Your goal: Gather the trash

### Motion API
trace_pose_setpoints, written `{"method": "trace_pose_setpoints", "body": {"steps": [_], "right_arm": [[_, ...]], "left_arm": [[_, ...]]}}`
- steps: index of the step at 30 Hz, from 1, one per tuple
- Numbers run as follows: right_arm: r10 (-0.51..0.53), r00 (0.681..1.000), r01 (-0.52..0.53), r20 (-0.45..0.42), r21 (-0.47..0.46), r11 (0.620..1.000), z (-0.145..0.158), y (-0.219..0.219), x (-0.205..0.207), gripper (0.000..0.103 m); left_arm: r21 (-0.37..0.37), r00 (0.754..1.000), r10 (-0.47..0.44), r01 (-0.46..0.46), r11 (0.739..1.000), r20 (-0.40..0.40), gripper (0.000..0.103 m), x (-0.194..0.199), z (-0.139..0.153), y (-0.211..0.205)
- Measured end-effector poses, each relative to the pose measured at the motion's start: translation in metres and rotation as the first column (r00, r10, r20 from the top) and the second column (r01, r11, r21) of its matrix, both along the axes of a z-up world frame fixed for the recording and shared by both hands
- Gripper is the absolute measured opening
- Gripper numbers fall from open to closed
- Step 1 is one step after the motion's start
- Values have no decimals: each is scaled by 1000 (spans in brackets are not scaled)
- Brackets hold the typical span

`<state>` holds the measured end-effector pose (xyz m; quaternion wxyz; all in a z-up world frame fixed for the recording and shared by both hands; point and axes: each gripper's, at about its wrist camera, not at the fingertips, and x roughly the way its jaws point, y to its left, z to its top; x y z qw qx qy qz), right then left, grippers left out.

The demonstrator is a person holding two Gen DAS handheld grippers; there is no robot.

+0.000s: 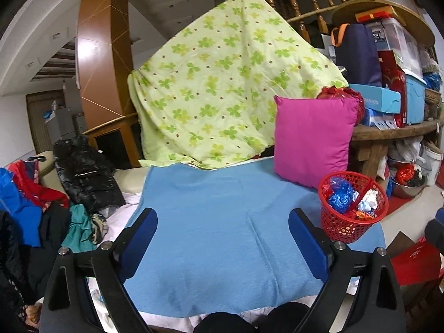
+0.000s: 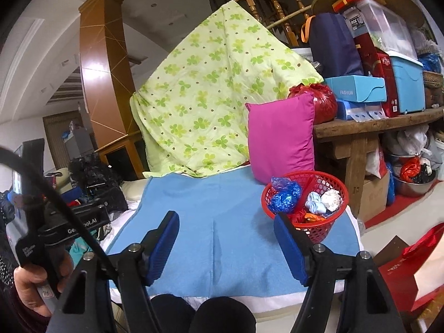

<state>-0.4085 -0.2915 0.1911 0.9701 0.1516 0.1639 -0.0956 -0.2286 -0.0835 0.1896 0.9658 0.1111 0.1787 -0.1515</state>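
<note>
A red mesh basket [image 1: 344, 229] [image 2: 327, 188] stands on the right part of a blue blanket [image 1: 222, 222] [image 2: 222, 222]. It holds crumpled blue foil [image 1: 340, 195] [image 2: 284, 197], white paper balls [image 1: 367, 198] [image 2: 331, 198] and orange and red scraps. My left gripper [image 1: 223, 242] is open over the bare blanket, left of the basket, with nothing between its blue pads. My right gripper [image 2: 226, 242] is open too and empty; its right finger [image 2: 291, 247] overlaps the basket's near rim in the picture. A hand [image 2: 30, 285] holds the left gripper's body at the lower left of the right wrist view.
A magenta pillow [image 1: 313, 141] [image 2: 281, 138] leans behind the basket, beside a green clover quilt [image 1: 222, 83] [image 2: 211, 94]. Clothes and a black jacket [image 1: 86, 172] pile up at left. A wooden table [image 2: 360, 127] with stacked boxes stands at right; a red paper bag [image 2: 408, 272] lies on the floor.
</note>
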Motion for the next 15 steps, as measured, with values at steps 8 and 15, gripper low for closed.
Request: {"method": "trace_pose_setpoints", "body": {"steps": [8,15], "right_arm": [[17,1000,-18,-15,-16,1000,9,14,-7,75],[30,999,-31,-14,-34,999,19,30,-11,75]], "left_arm": [[-17,999,35,-35,999,23,96,-17,11,18],[-32,998,51,-50,998,46,96,-27,19,35]]}}
